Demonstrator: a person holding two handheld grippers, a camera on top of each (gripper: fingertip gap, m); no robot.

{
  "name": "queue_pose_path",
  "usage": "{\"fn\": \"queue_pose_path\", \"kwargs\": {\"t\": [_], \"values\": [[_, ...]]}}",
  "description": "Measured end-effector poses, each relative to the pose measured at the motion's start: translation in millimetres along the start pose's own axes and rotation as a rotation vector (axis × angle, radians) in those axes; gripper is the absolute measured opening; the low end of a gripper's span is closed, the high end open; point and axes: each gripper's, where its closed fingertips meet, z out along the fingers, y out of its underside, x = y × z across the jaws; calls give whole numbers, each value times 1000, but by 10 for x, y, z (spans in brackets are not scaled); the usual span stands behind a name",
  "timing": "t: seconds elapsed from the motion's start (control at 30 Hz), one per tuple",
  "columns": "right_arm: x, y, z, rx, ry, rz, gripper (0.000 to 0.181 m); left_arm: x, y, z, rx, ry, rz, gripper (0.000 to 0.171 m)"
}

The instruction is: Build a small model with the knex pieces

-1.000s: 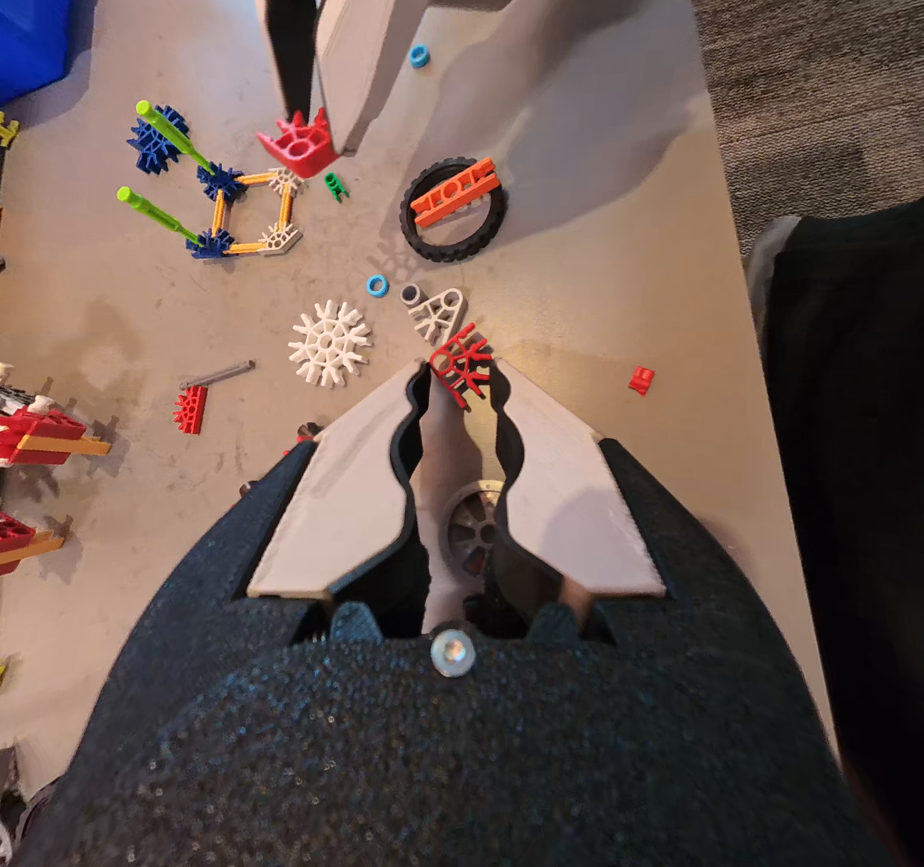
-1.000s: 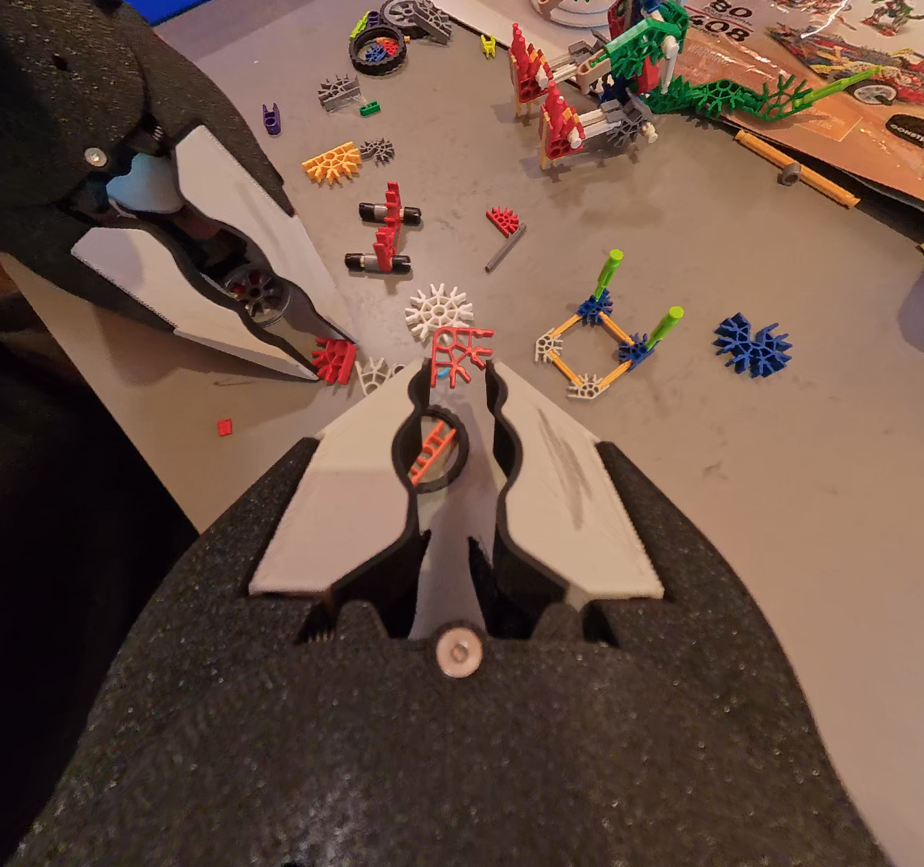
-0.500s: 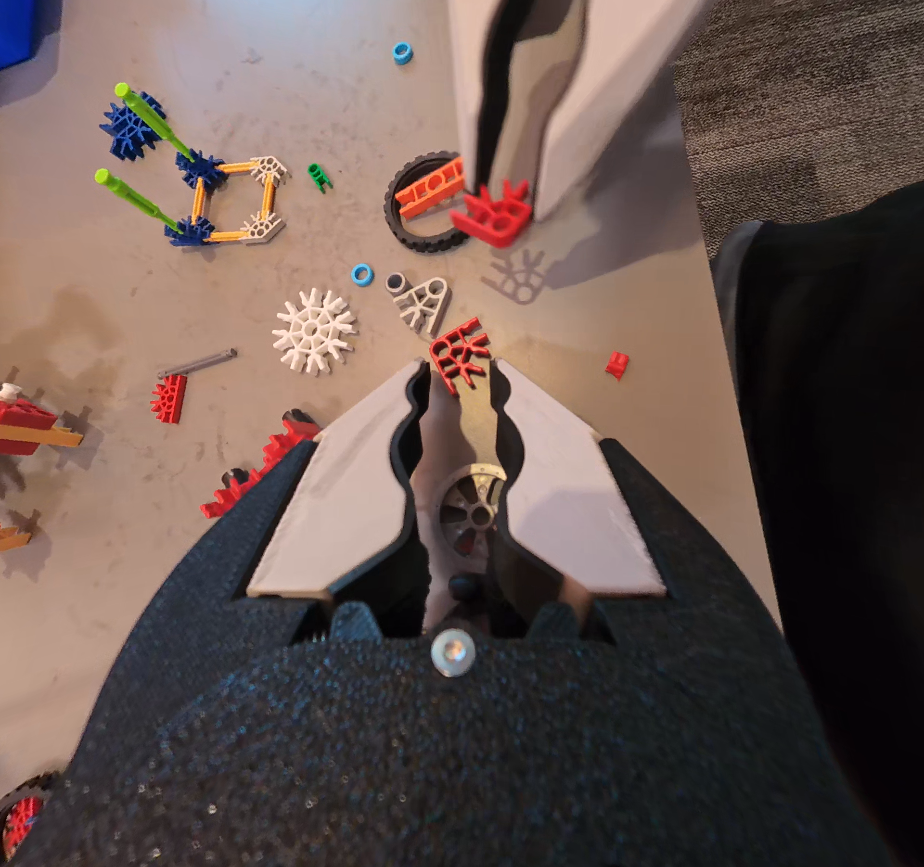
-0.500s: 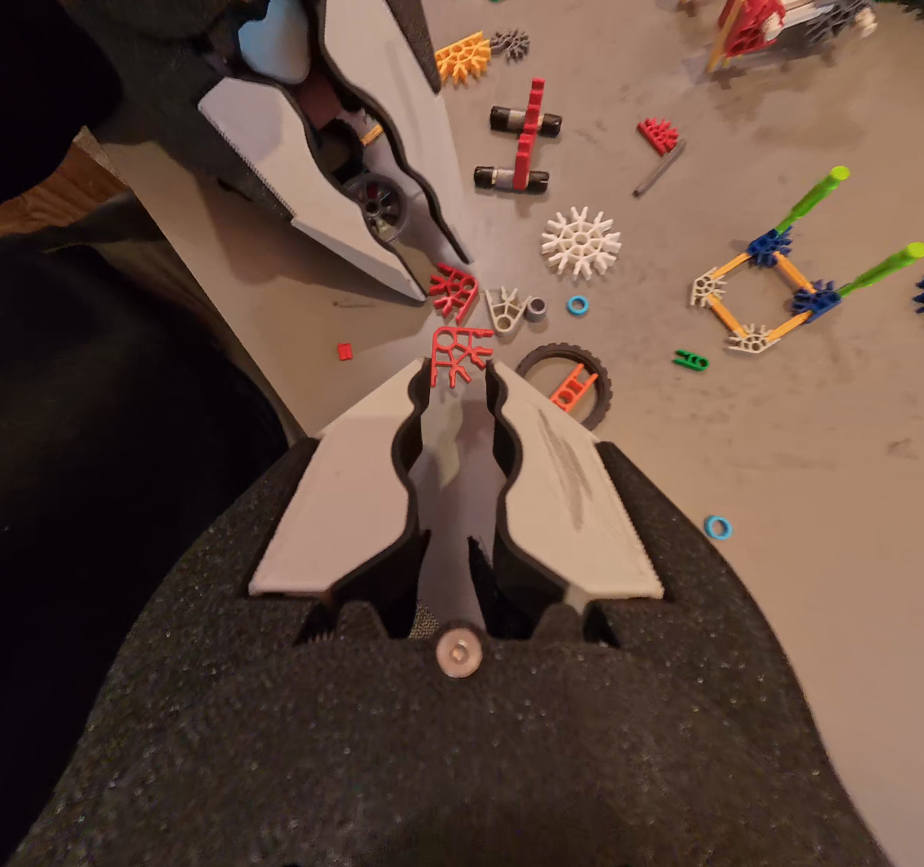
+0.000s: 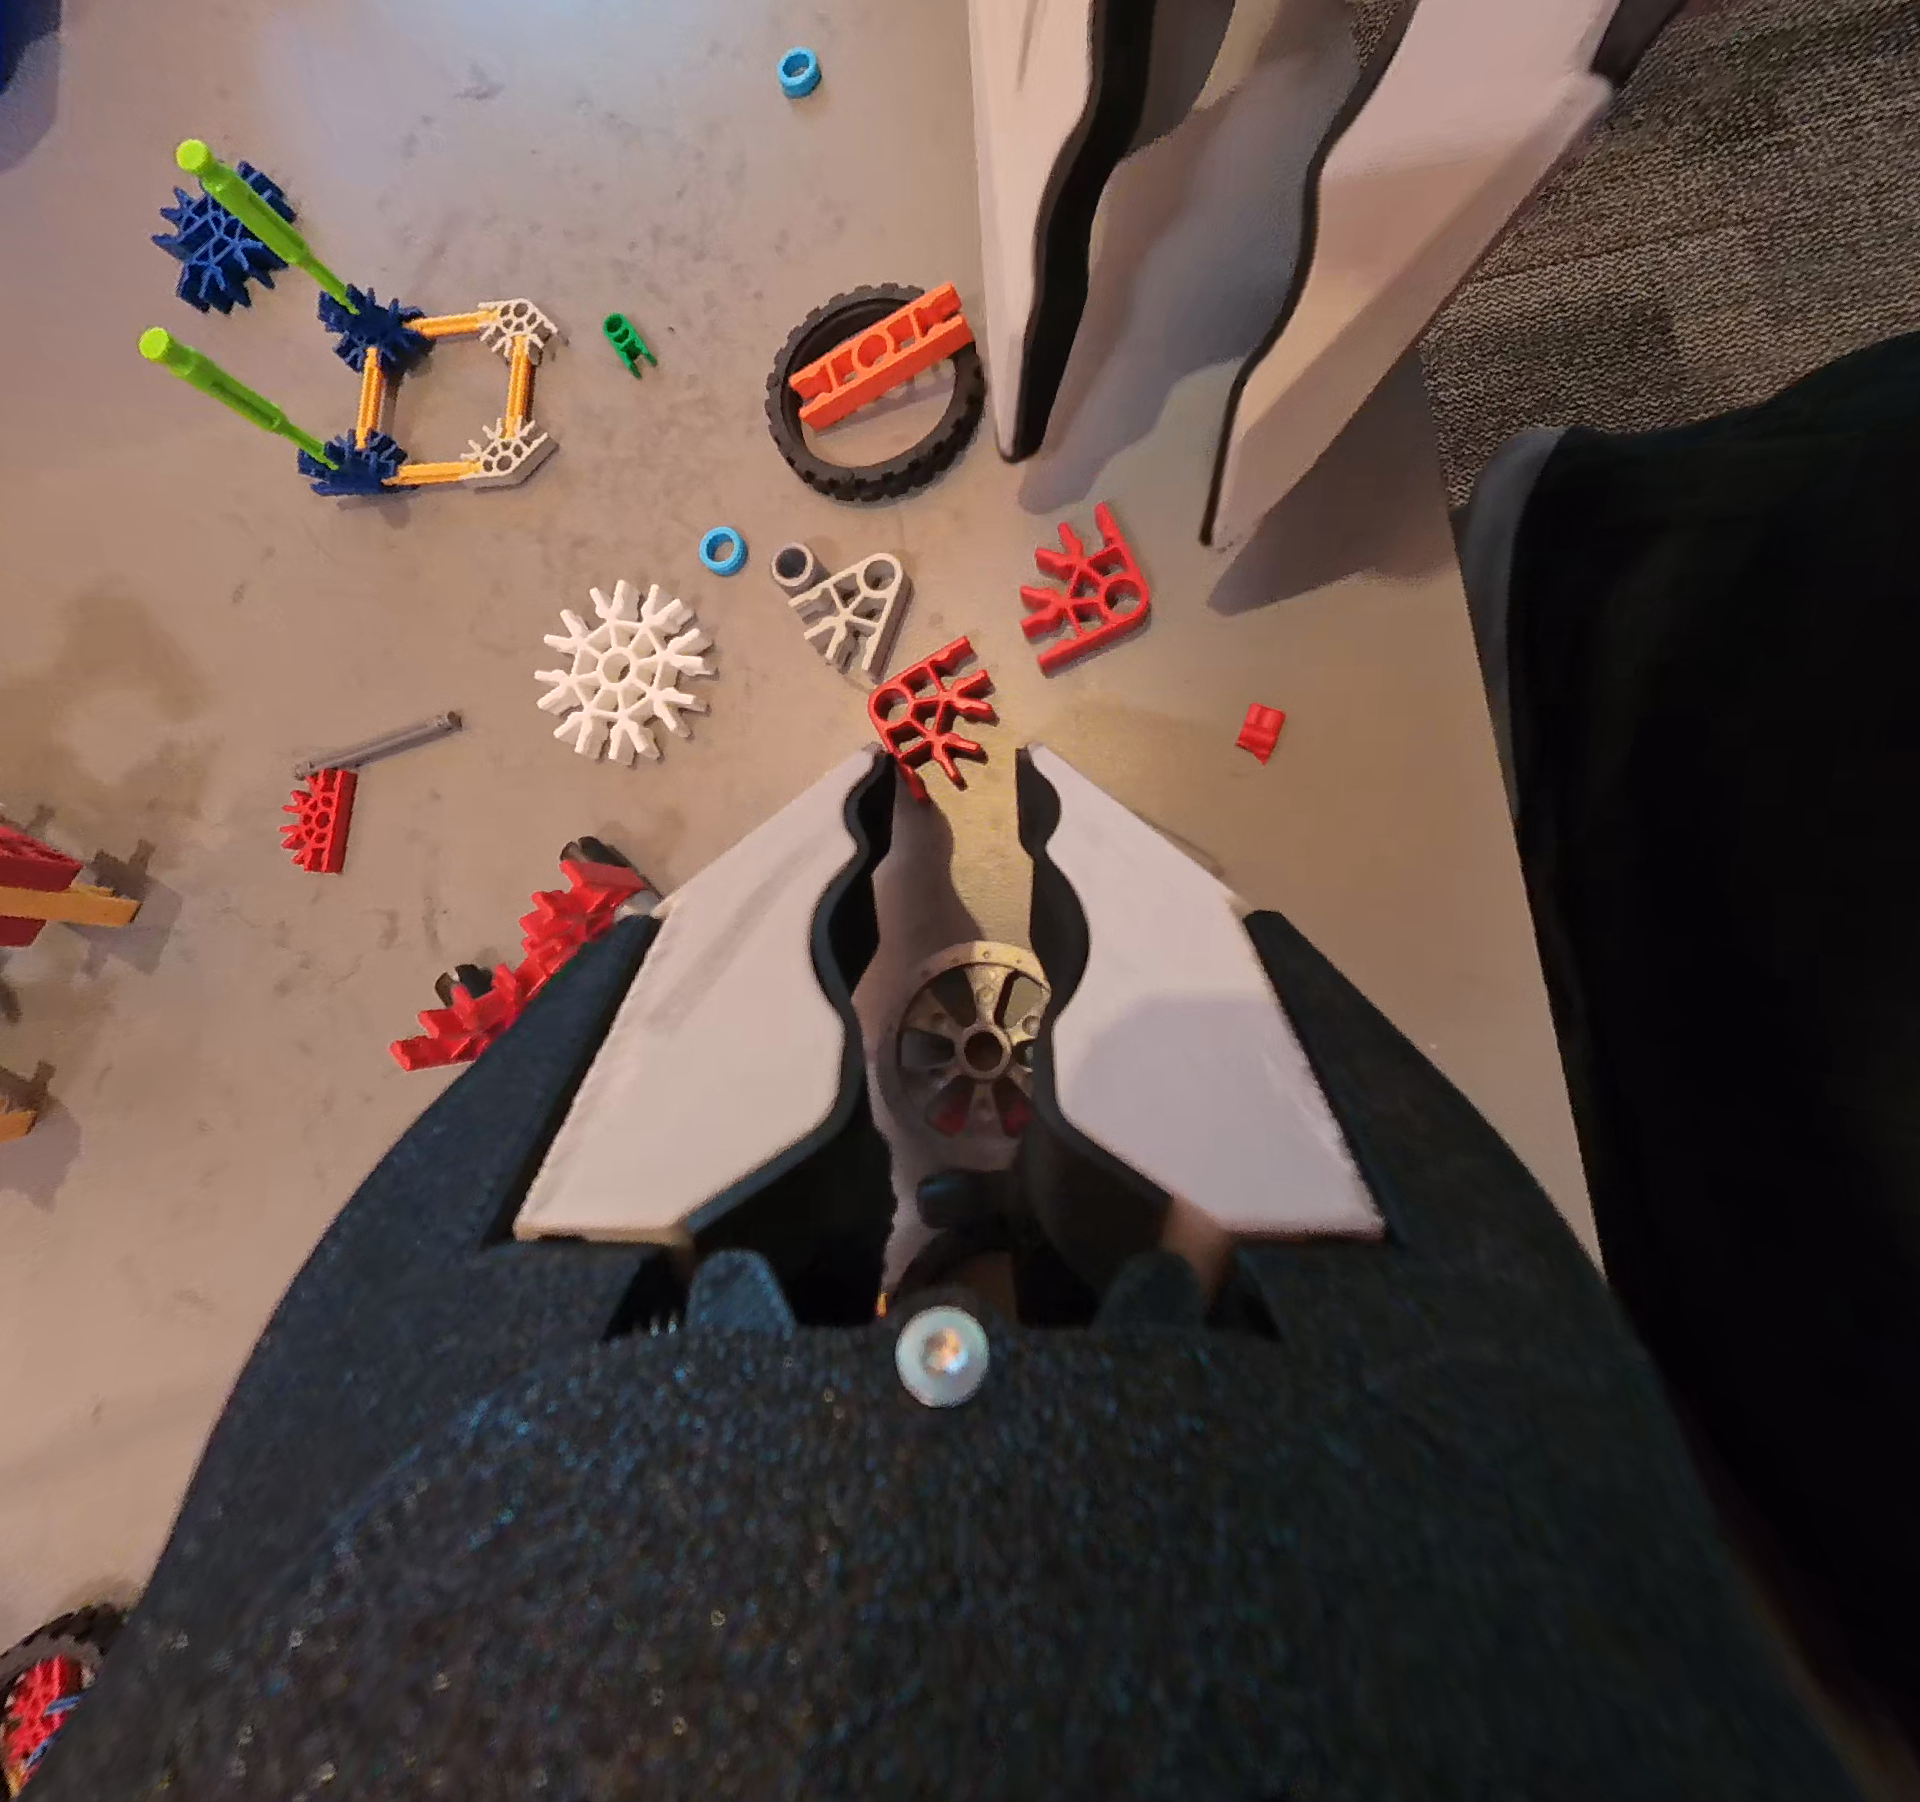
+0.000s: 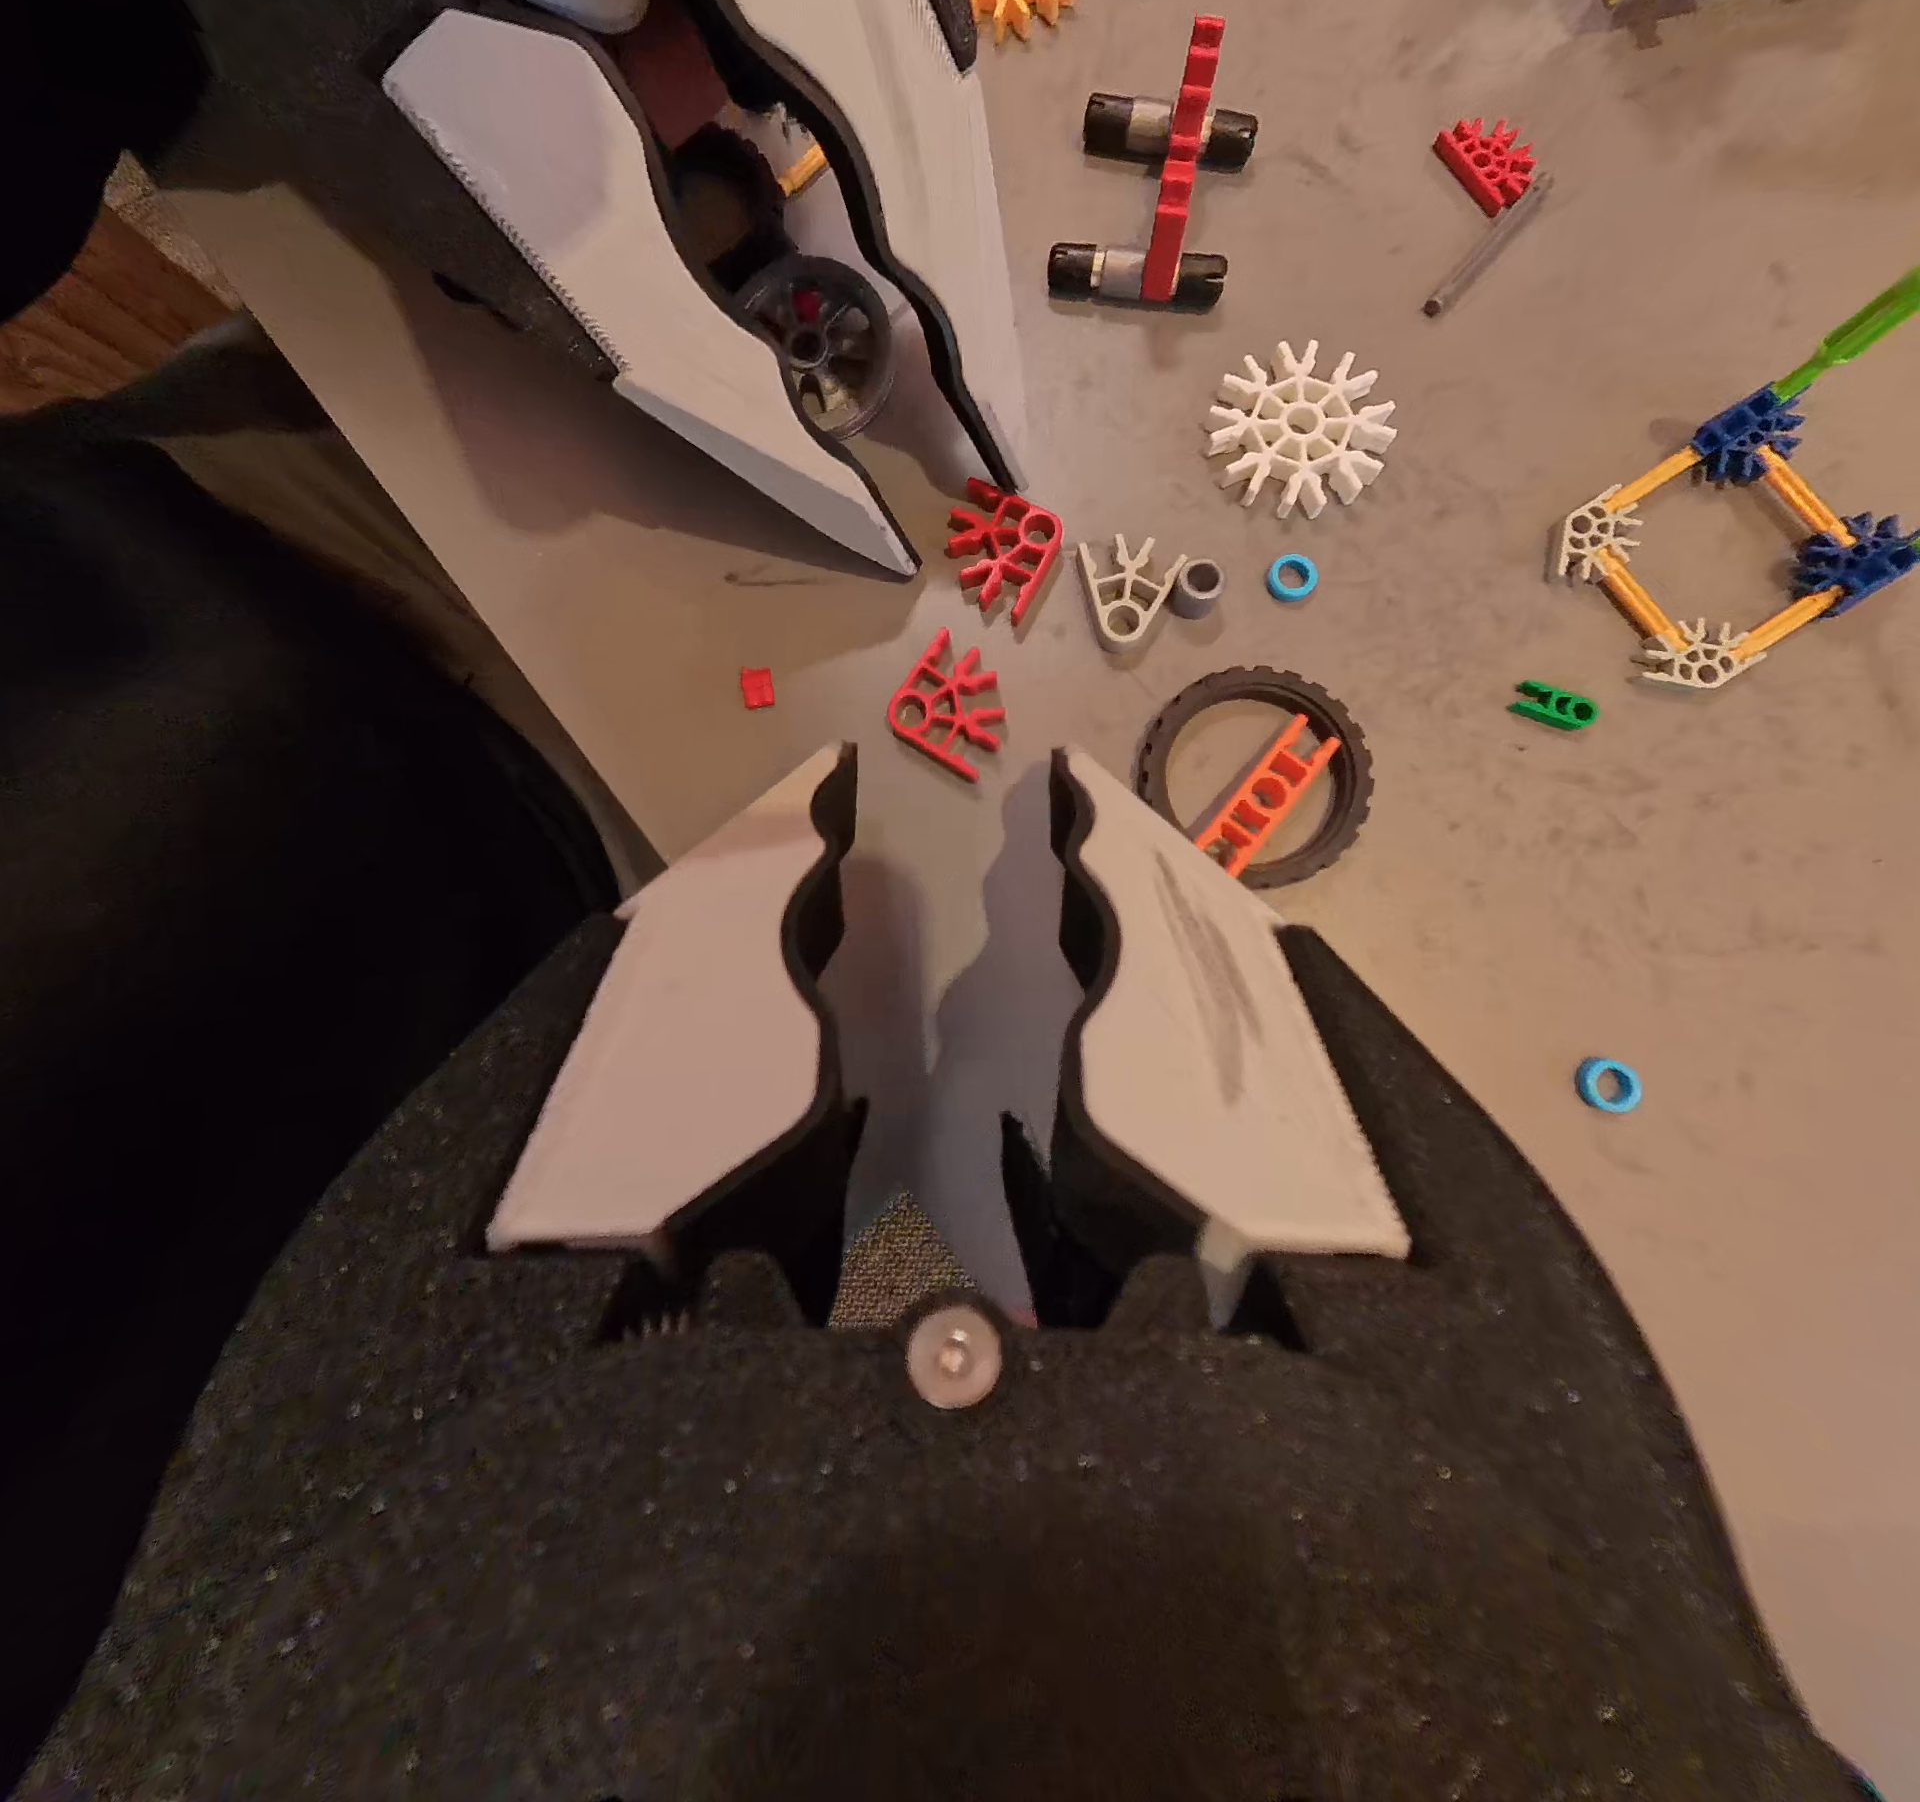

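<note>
My left gripper (image 5: 953,753) is shut on a grey wheel hub (image 5: 971,1046), gripped in the hollow between its fingers; the hub also shows in the right wrist view (image 6: 821,339). A red fan-shaped connector (image 5: 930,713) lies on the table touching its left fingertip. My right gripper (image 6: 951,760) is open and empty, with its tips just above the table. A second red connector (image 6: 945,703) lies flat right in front of it, and also shows in the left wrist view (image 5: 1086,594). The two grippers (image 5: 1112,495) face each other, a few centimetres apart.
A grey connector (image 5: 847,609), a white snowflake piece (image 5: 623,672), blue rings (image 5: 722,550) and a black tyre holding an orange connector (image 5: 873,391) lie close by. A square frame of orange rods (image 5: 436,396) is to the left. The table edge (image 5: 1496,817) and a person's dark clothing (image 5: 1714,817) are at the right. The grippers' ends are close to 5 centimeters from one another.
My right gripper carried the second red connector over from beside the rod frame, past the tyre, then opened; the piece now lies on the table. My left gripper barely moved.
</note>
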Motion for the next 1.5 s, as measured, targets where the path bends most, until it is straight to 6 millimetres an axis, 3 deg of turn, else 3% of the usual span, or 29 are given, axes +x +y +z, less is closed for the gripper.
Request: {"fn": "queue_pose_path", "kwargs": {"t": [0.13,0.3,0.57,0.93,1.13,1.23,1.33,1.5], "values": [[-52,-10,-49,3,-5,-15,35,6,4,-4,-3,1,4,20],[-149,-9,57,-7,-6,-30,29,2,3,-2,-2,-1,3,20],[-69,-21,118,-4,-24,-141,11,-36,1,10,-5,-25,7,18],[-83,-94,173,7,-50,-173,18,-76,10,13,-5,-35,-1,16],[-118,-142,225,6,-115,-256,0,-89,13,15,-1,-34,-7,16],[-154,-163,251,3,-159,-323,0,-89,13,14,-1,-34,-4,15],[-81,-195,229,-11,-128,-330,16,-103,31,-3,-1,-35,-5,16],[-116,-154,126,5,-119,-296,16,-118,3,-83,24,-33,-5,19]]}}
